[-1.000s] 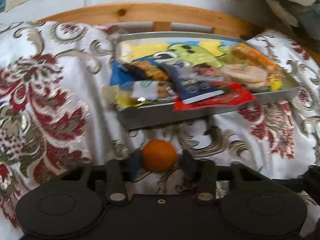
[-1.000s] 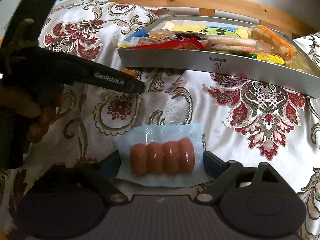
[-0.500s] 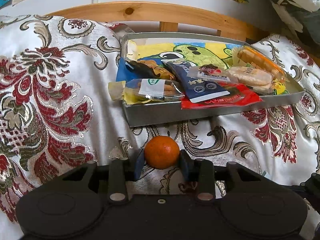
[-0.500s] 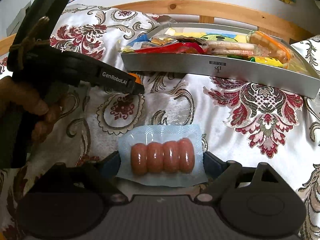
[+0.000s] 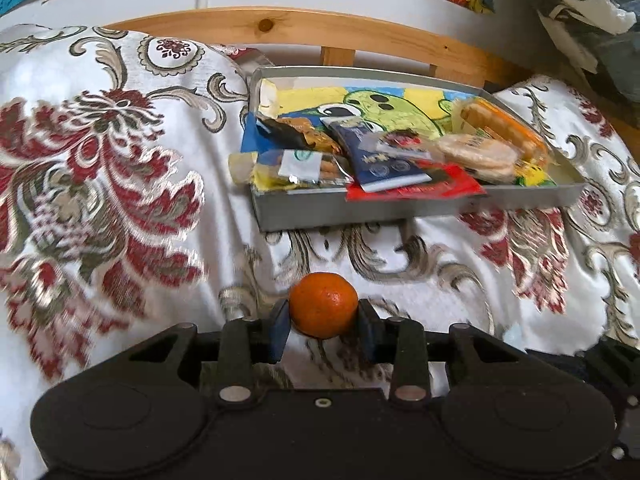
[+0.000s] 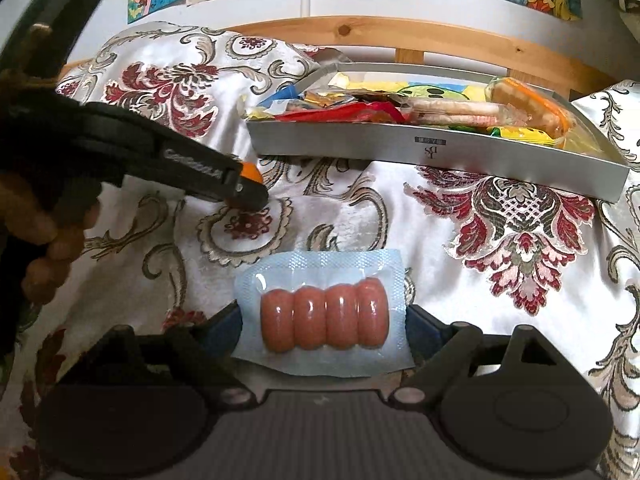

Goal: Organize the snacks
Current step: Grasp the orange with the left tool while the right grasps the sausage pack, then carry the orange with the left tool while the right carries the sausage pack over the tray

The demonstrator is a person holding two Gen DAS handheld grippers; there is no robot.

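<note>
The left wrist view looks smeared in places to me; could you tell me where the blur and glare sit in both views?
Left wrist view: the bedspread at left is streaked with motion blur, while the orange in the left gripper stays fairly crisp. Right wrist view: mostly sharp; glare spots shine on the sausage pack, and the tray bows from fisheye distortion.

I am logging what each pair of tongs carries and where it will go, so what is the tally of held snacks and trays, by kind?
Orange, in the left tongs: 1
Sausage pack, in the right tongs: 1
Metal tray with snack packets: 1
Total: 3
</note>
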